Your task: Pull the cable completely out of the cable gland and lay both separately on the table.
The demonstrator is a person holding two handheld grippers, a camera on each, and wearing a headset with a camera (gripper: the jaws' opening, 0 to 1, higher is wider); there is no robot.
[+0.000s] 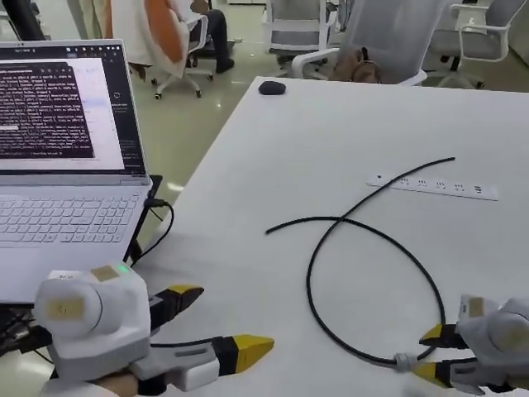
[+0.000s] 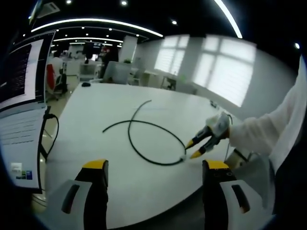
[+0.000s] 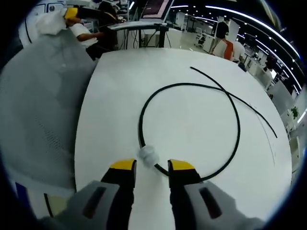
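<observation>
While I hold both tools over the white table point(image 1: 331, 132), my laptop point(image 1: 66, 165) stands open at nine o'clock in the head view, its screen lit with lines of text. My left gripper point(image 1: 227, 318) is at seven o'clock by the table's near edge, its yellow-tipped jaws spread wide and holding nothing; its own view shows the same wide gap point(image 2: 154, 165).

At the middle of the table the black cable point(image 1: 340, 218) lies in one big loop that crosses itself at the loop's twelve o'clock. One free end points to nine o'clock; the other runs to two o'clock, close to a white power strip point(image 1: 434, 187).

The pale cable gland point(image 1: 404, 361) sits on the cable at the loop's five o'clock, the cable passing through it. My right gripper point(image 1: 426, 354) is just beside it, jaws apart and not clamped. In the right gripper view the gland point(image 3: 147, 154) lies just ahead of the tips point(image 3: 152, 166).
</observation>
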